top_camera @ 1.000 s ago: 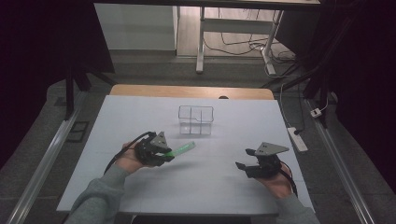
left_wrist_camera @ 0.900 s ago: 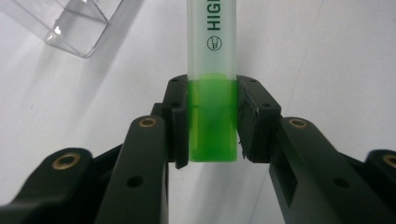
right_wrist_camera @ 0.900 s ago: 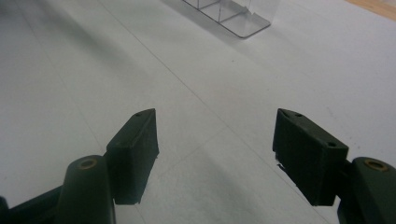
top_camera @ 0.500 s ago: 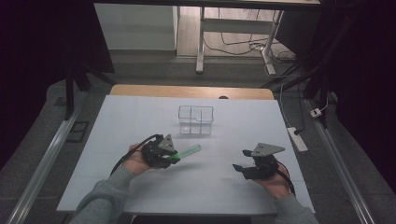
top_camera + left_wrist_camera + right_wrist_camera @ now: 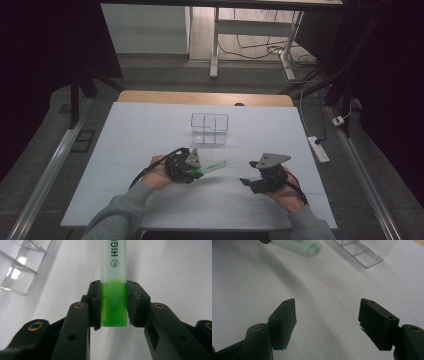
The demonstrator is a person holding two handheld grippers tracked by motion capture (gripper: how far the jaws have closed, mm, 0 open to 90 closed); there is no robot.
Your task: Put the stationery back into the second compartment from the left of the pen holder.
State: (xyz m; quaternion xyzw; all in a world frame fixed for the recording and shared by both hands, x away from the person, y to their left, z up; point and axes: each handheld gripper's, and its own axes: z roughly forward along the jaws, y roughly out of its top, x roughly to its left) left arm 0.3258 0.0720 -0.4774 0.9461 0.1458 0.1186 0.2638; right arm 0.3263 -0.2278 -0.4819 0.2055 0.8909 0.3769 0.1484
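A green highlighter (image 5: 210,167) (image 5: 113,277) is clamped by its bright green end between the pads of my left gripper (image 5: 196,171) (image 5: 113,306), which is shut on it. The pen's pale body points right, toward the other hand. My right gripper (image 5: 246,182) (image 5: 327,317) stands open above the white table with nothing between its jaws. The highlighter's free tip (image 5: 308,246) shows blurred at the top of the right gripper view. A clear plastic divided box (image 5: 210,128) (image 5: 21,263) (image 5: 362,251) stands farther back at the table's middle.
The white table top (image 5: 125,150) has a wooden strip (image 5: 200,97) along its far edge. A power strip (image 5: 317,148) lies off the table's right side. A metal rail (image 5: 45,175) runs along the left.
My left hand has carried the highlighter to the right, toward the table's middle. My right hand has drifted slightly left, narrowing the space between the two grippers.
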